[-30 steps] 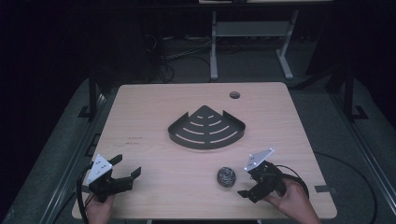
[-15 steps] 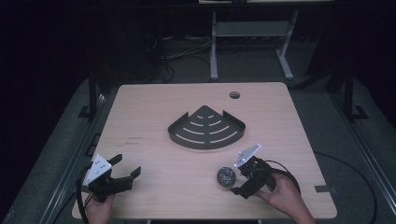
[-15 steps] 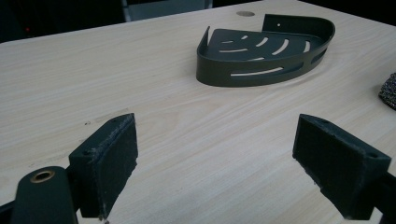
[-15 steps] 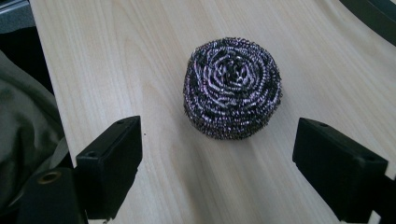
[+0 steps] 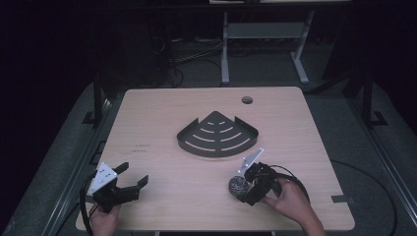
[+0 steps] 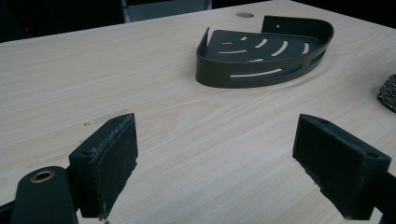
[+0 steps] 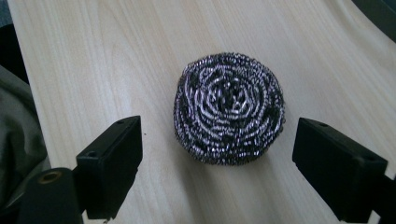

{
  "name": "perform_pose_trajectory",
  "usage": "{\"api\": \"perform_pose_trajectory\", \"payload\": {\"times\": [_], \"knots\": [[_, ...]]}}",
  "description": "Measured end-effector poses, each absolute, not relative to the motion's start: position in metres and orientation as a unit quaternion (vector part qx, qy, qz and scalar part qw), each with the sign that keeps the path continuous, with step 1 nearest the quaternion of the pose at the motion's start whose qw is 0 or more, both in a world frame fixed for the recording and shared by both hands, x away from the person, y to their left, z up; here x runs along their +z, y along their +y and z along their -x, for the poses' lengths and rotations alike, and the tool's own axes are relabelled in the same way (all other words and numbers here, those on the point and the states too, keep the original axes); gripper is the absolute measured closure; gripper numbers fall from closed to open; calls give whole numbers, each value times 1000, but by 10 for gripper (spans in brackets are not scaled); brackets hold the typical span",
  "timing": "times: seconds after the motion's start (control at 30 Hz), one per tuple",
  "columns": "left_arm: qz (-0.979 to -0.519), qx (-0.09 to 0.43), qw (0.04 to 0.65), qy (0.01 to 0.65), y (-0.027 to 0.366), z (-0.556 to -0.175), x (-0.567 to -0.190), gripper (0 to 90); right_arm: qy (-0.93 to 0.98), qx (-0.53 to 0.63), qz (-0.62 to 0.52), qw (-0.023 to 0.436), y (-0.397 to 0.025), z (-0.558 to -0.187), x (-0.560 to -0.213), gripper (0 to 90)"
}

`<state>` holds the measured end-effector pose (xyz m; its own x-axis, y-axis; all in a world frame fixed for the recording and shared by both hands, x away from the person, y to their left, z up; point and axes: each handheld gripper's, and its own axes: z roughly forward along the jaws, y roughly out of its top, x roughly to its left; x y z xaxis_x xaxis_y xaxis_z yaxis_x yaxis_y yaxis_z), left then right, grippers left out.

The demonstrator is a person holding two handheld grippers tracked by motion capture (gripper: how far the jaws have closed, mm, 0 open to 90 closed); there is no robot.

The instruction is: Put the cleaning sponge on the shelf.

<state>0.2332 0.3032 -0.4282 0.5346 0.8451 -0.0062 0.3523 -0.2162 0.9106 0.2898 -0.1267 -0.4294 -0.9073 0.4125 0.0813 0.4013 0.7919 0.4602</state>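
Right claw (image 5: pixel 242 187) is wide open, released, nothing gripped. Its two black jaws stand apart w/ the steel scourer (image 7: pixel 229 108) lying betw. them on the table, a bit ahead of the pads (image 7: pixel 113 163), not touching either one as far as the right gripper view shows. From above, the scourer (image 5: pixel 237 186) sits right at the claw's tips, on the side away from the person's hand (image 5: pixel 290 202), which holds the claw from behind.

Left claw (image 5: pixel 129 179) is also open, jaws spread, holding nothing; bare wood betw. them in the left gripper view. It rests low near the table's near-left corner, well apart from the right claw.

Count: 2 claws, 1 scourer, 1 dark corner rack (image 5: pixel 218 135), 1 table (image 5: pixel 157 108), 1 round hole (image 5: pixel 247 100) in the tabletop.

Outward from the right claw: the rack lies just beyond it, twd. the table's middle, near but apart from the scourer. Rack is fan-shaped w/ curved slots and a low rim (image 6: pixel 261 72); from the left claw it's ahead and off to the right. The hole lies beyond the rack, near the far edge.
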Motion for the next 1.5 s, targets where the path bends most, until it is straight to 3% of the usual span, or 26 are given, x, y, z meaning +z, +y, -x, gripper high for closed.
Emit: {"api": "perform_pose_trajectory", "payload": {"times": [0.47,0.77,0.93,1.5], "knots": [[-734,258,478,409,304,-233,-428,133,955,208,-210,7,-112,-300,-433,160],[-734,258,478,408,303,-233,-428,133,960,187,-208,4,-105,-305,-439,220],[-733,258,479,408,304,-234,-428,133,963,180,-201,2,-102,-306,-441,314],[-732,259,482,407,303,-233,-427,133,961,195,-197,-6,-106,-308,-428,345]]}}
